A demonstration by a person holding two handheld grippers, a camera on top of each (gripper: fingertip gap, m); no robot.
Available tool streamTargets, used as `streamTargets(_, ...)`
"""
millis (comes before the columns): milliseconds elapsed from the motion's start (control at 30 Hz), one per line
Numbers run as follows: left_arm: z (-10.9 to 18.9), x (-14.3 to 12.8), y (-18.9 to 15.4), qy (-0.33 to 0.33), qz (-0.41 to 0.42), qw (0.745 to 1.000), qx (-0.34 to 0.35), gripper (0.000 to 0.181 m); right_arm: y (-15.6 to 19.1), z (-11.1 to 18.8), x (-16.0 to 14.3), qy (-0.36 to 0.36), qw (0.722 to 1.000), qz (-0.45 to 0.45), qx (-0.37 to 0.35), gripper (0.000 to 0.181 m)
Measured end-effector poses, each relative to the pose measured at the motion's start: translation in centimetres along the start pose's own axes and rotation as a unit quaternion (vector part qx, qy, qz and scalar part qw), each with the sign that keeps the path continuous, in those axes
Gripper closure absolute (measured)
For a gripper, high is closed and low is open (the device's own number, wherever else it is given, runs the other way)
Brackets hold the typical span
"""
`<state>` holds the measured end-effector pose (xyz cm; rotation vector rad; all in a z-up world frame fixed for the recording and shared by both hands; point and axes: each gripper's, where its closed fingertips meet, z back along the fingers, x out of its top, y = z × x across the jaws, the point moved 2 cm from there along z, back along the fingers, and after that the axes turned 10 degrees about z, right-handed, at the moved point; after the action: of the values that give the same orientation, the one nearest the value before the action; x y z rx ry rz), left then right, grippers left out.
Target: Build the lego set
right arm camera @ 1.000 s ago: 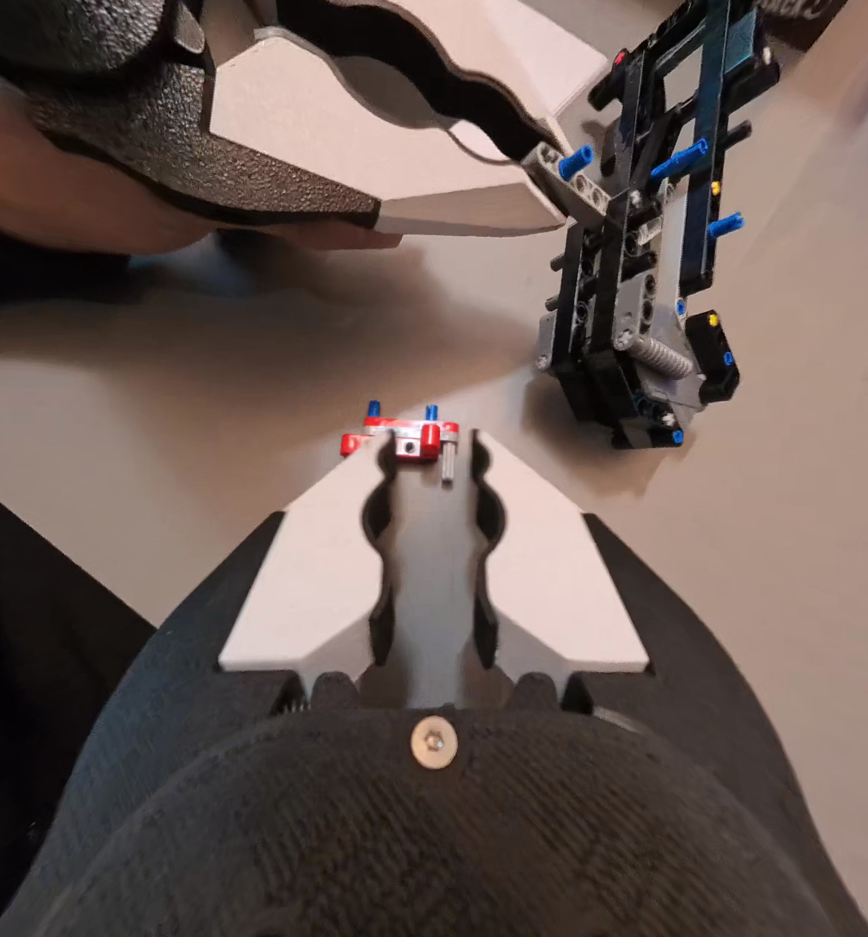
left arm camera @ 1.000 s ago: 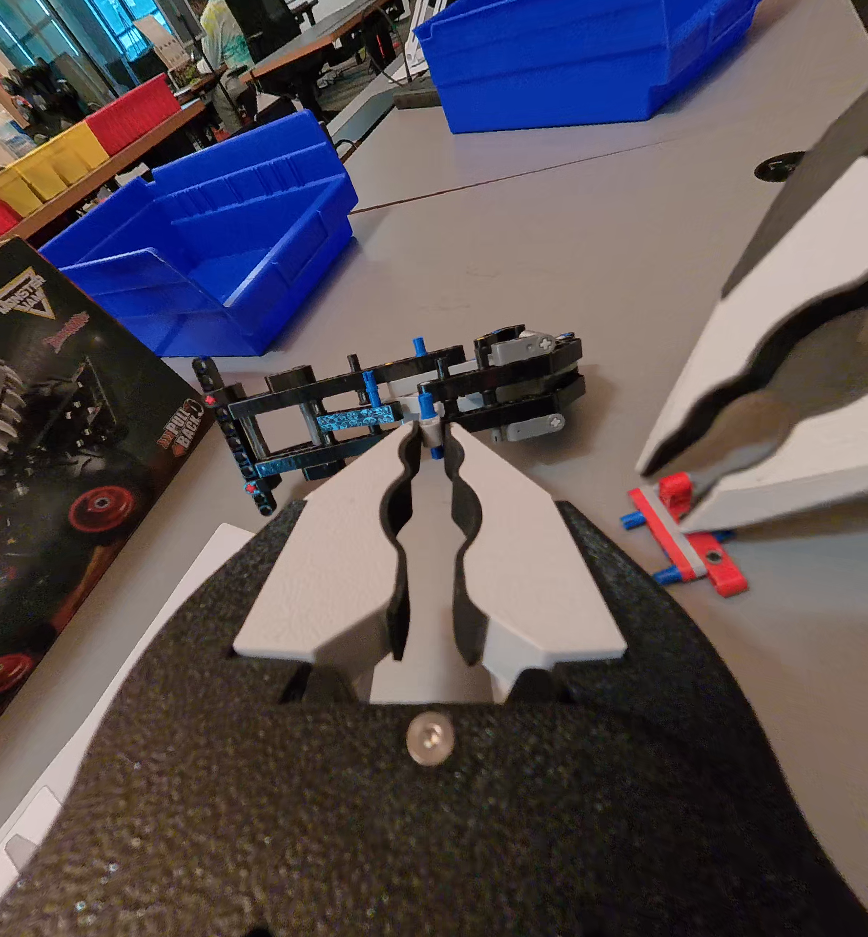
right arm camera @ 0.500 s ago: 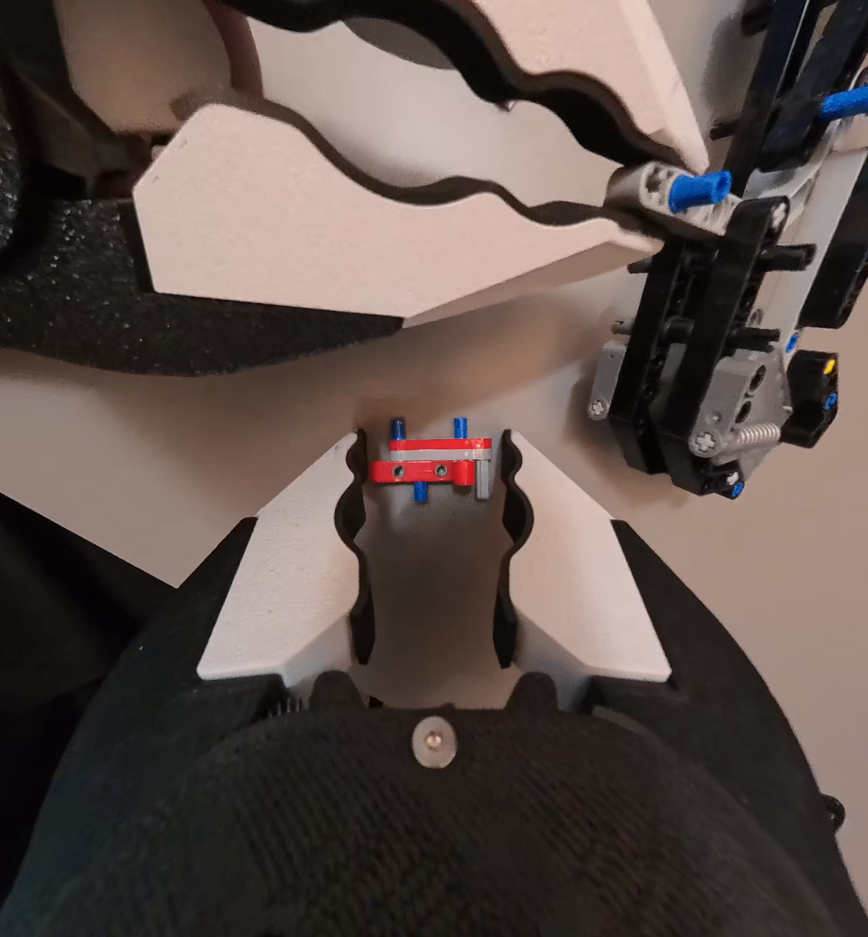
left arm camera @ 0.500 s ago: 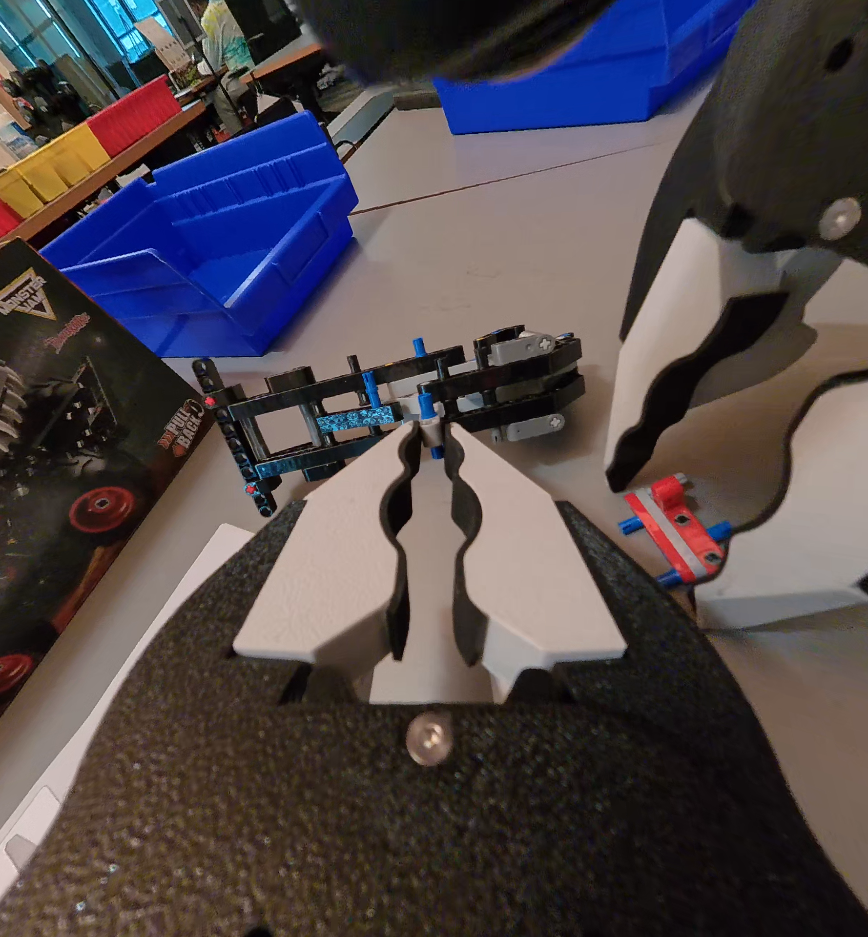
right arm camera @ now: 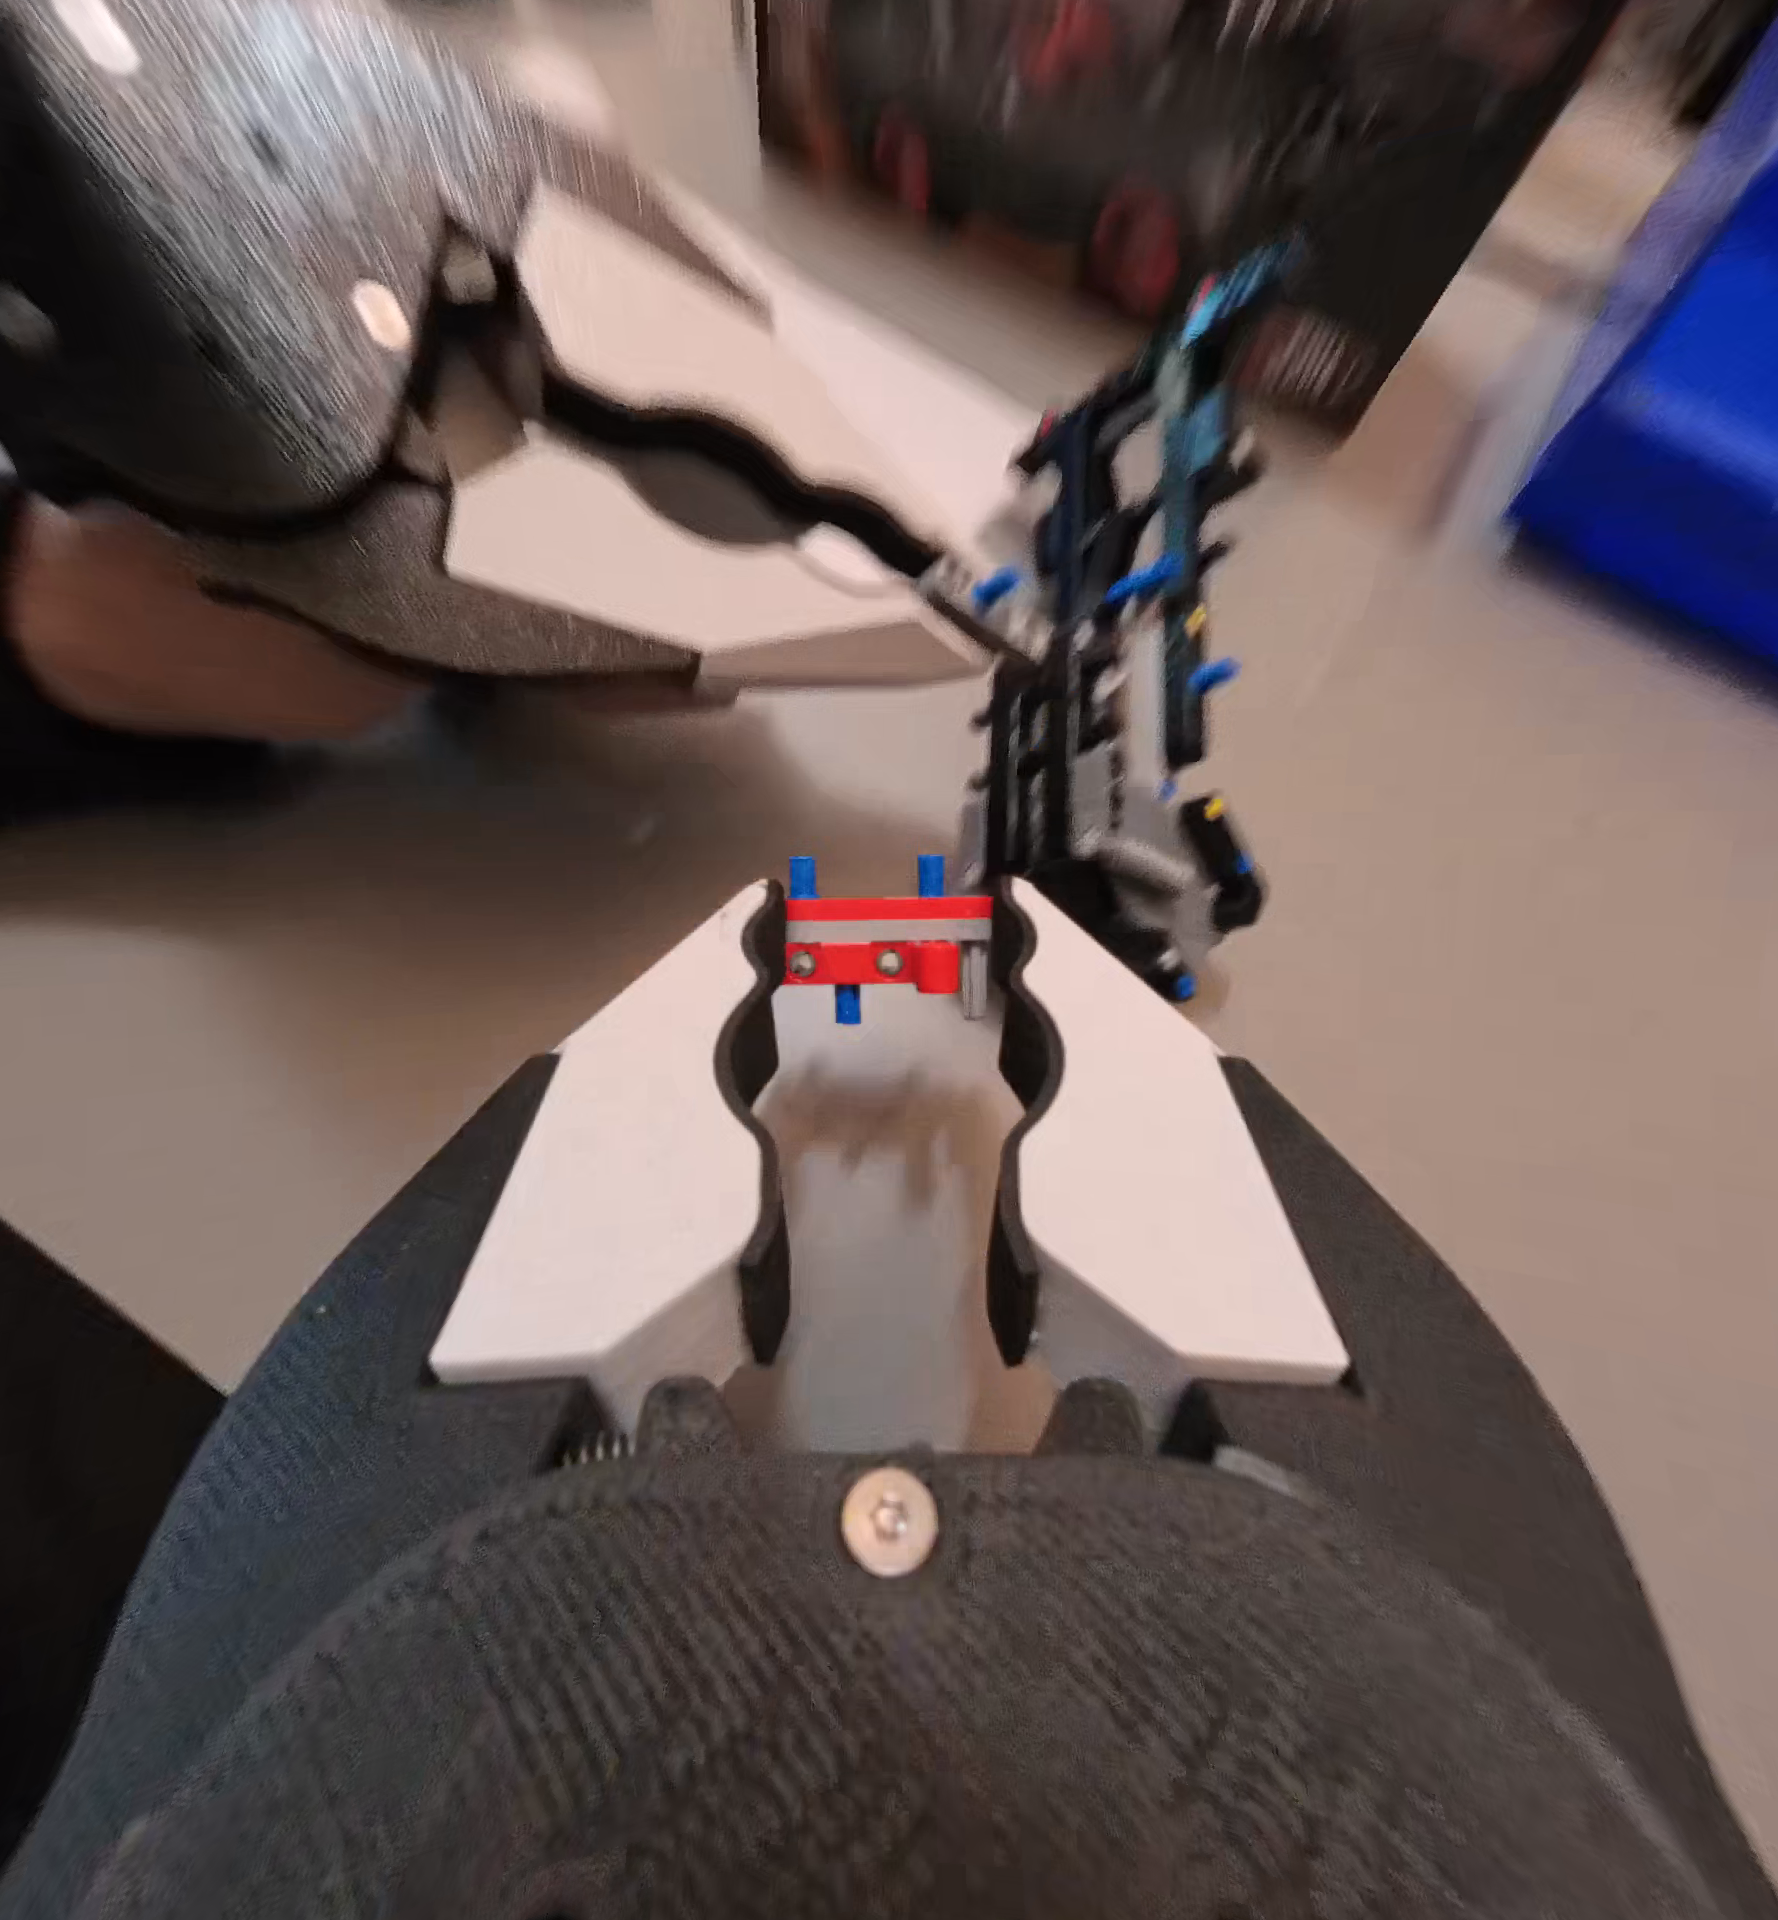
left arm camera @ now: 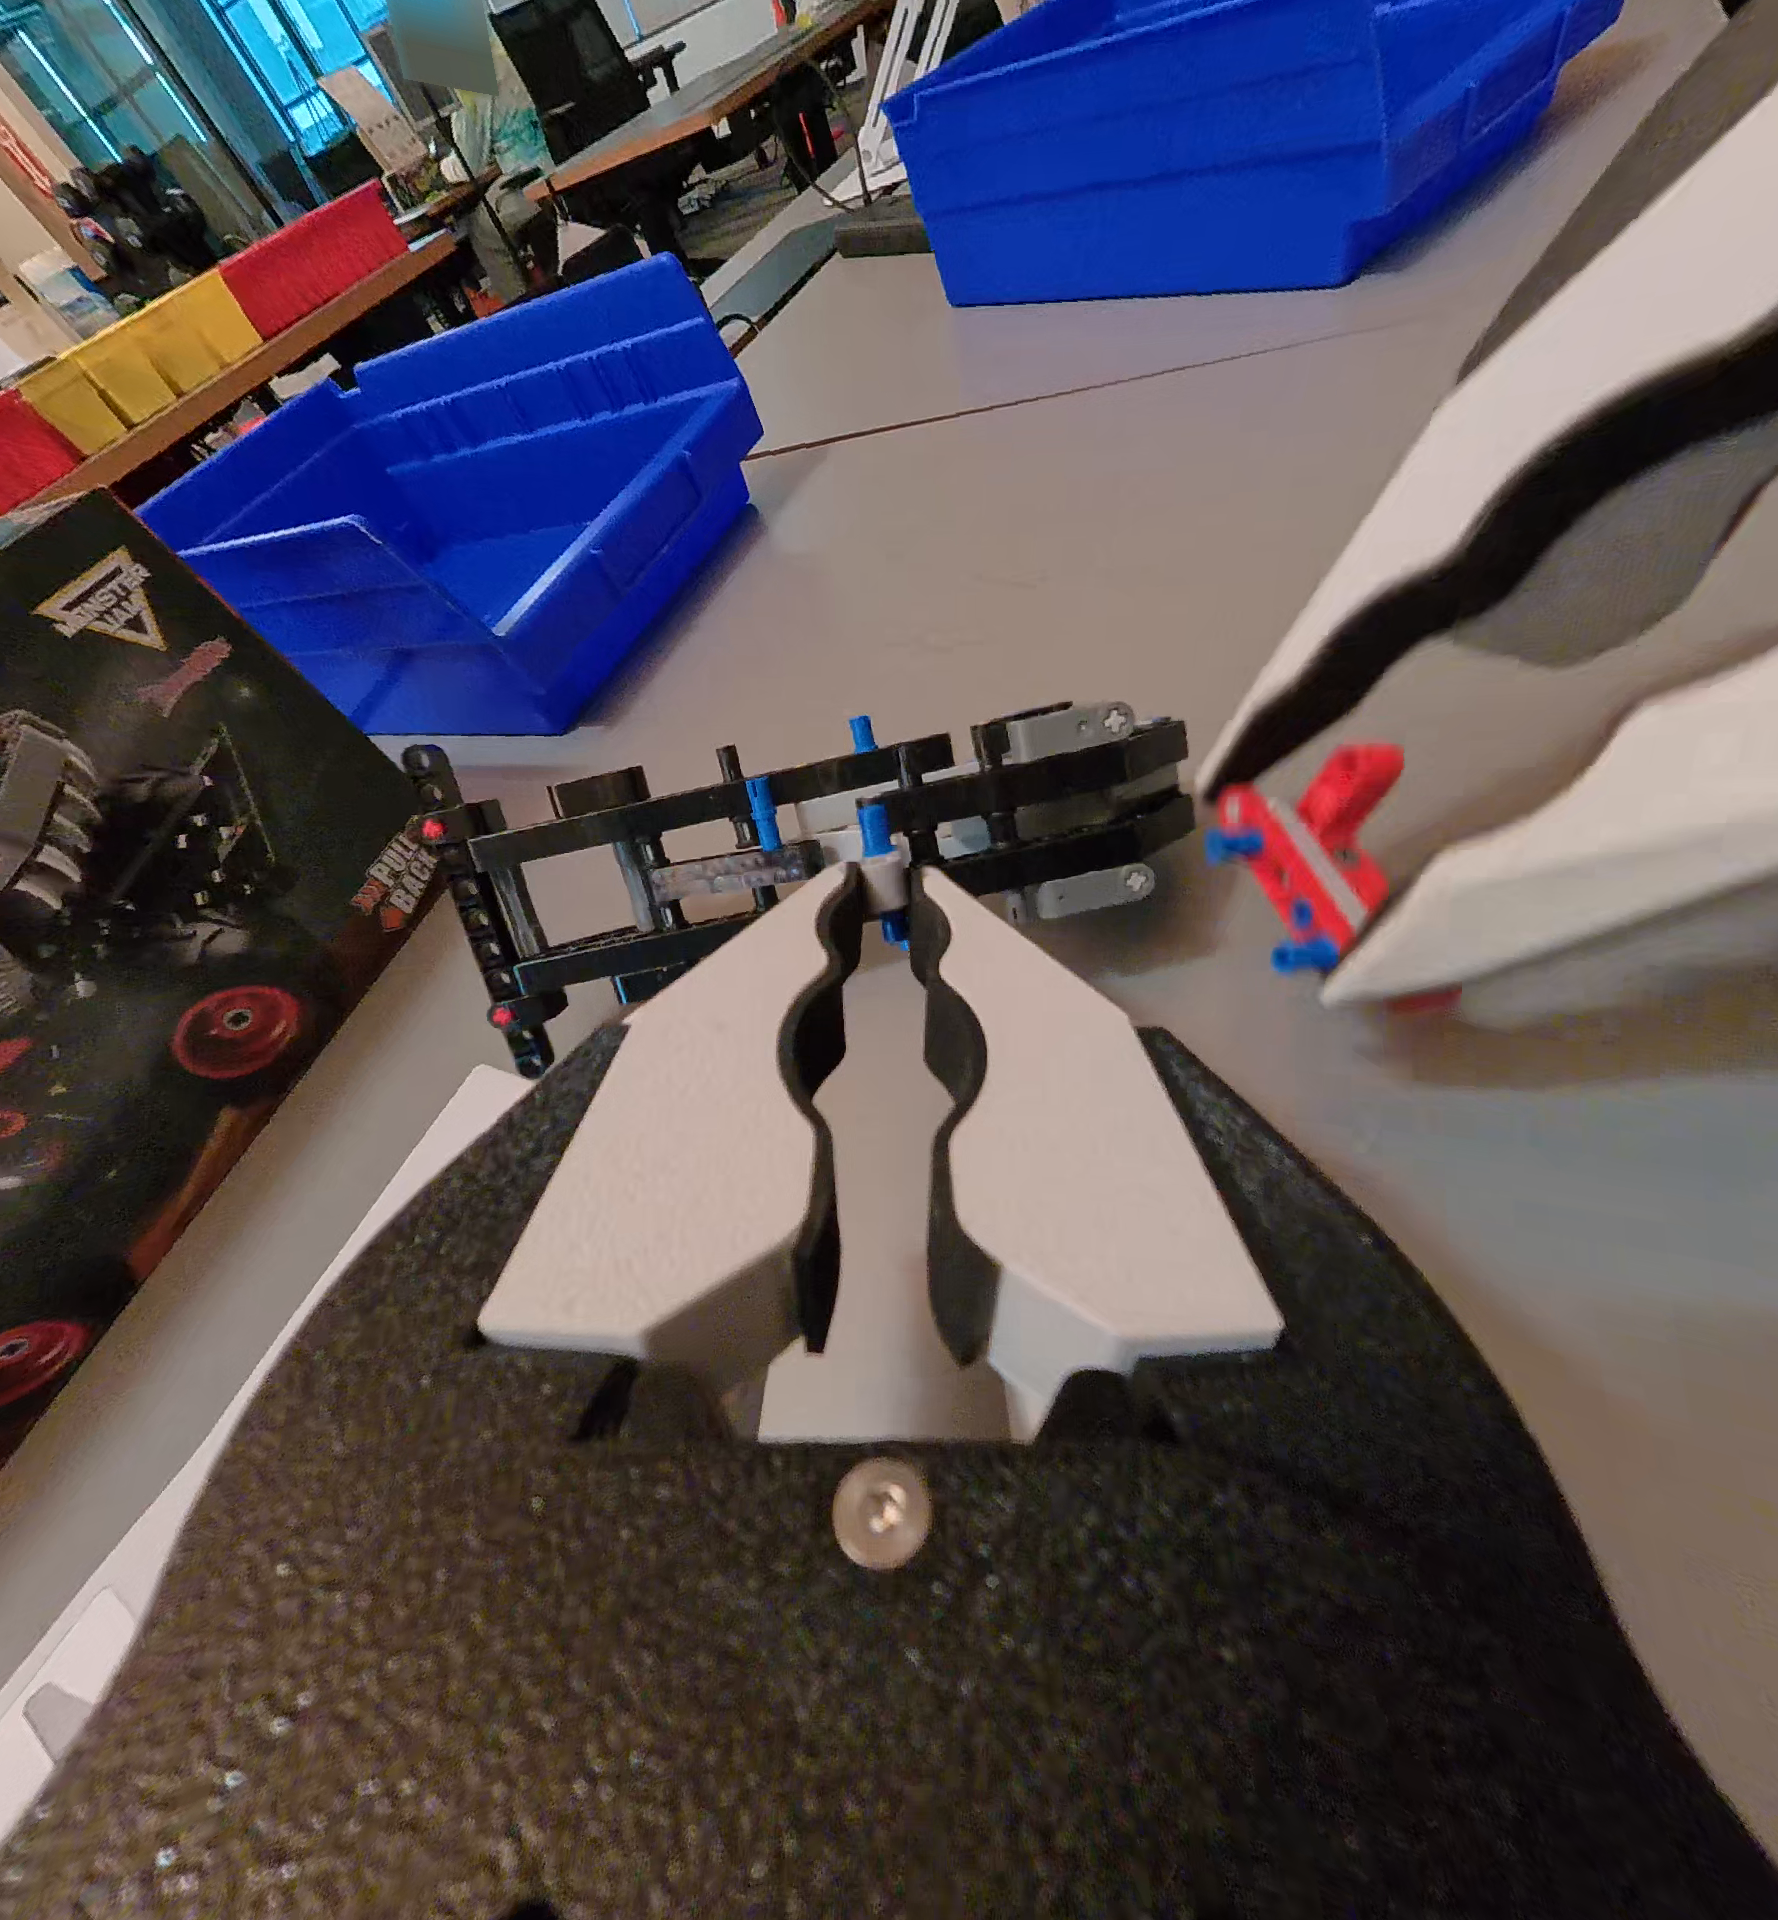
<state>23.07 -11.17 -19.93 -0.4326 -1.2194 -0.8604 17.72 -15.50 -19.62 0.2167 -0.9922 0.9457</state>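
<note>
The chassis (left arm camera: 823, 842) is lying lengthwise across the surface (left arm camera: 968, 499) with the left tongs (left arm camera: 883, 899) pinching its grey connector, while the right tongs (right arm camera: 887, 935) are clamping the red piece (right arm camera: 885, 940) endwise, just off the chassis's right end.

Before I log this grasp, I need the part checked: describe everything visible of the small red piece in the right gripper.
The small red piece is a short plastic assembly: a red beam with round holes, a grey strip and red strip above it, blue pins projecting from both sides, and a grey bit at one end. It sits crosswise between the right gripper fingertips, clamped at both ends, near the black chassis but apart from it.
</note>
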Motion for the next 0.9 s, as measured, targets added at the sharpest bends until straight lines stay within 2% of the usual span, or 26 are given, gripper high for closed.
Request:
streamTargets(67,0.1,0.1,0.0,-0.007,-0.004,1.000,0.002,0.176,-1.7,1.7,1.7,-0.111,0.992,-0.020,-0.048,0.144)
streamTargets(133,0.3,0.4,-0.1,-0.024,-0.022,0.999,0.005,0.177,-2.3,3.4,4.2,-0.248,0.964,-0.092,-0.039,0.144)
streamTargets(267,0.9,1.3,-0.3,-0.070,-0.046,0.996,0.014,0.177,-3.3,6.3,7.1,-0.469,0.849,-0.245,-0.004,0.144)
streamTargets(300,1.1,1.5,-0.2,-0.078,-0.045,0.996,0.016,0.177,-3.5,6.4,7.2,-0.495,0.824,-0.276,0.001,0.144)
streamTargets(333,1.2,1.6,-0.2,-0.083,-0.044,0.995,0.017,0.177,-3.7,6.0,6.9,-0.495,0.816,-0.300,0.004,0.145)
streamTargets(367,1.3,1.5,0.0,-0.082,-0.041,0.996,0.019,0.177,-3.7,5.1,6.2,-0.466,0.827,-0.315,0.004,0.145)
streamTargets(433,1.3,1.2,0.4,-0.069,-0.030,0.997,0.022,0.176,-3.3,3.4,4.8,-0.389,0.868,-0.309,0.009,0.144)
streamTargets(533,1.4,0.7,1.0,-0.047,0.000,0.999,0.019,0.176,-2.6,1.2,1.1,-0.220,0.932,-0.289,0.002,0.144)
streamTargets(600,1.4,0.4,1.5,-0.034,0.028,0.999,0.016,0.176,-2.3,0.5,-1.2,-0.126,0.957,-0.262,-0.018,0.144)
streamTargets(700,1.5,0.3,1.7,-0.032,0.043,0.998,0.012,0.176,-1.9,-0.2,-3.6,-0.030,0.975,-0.213,-0.048,0.144)
streamTargets(900,1.6,0.3,1.6,-0.035,0.026,0.999,0.022,0.176,-0.1,-1.5,-5.3,0.088,0.992,-0.086,-0.010,0.141)
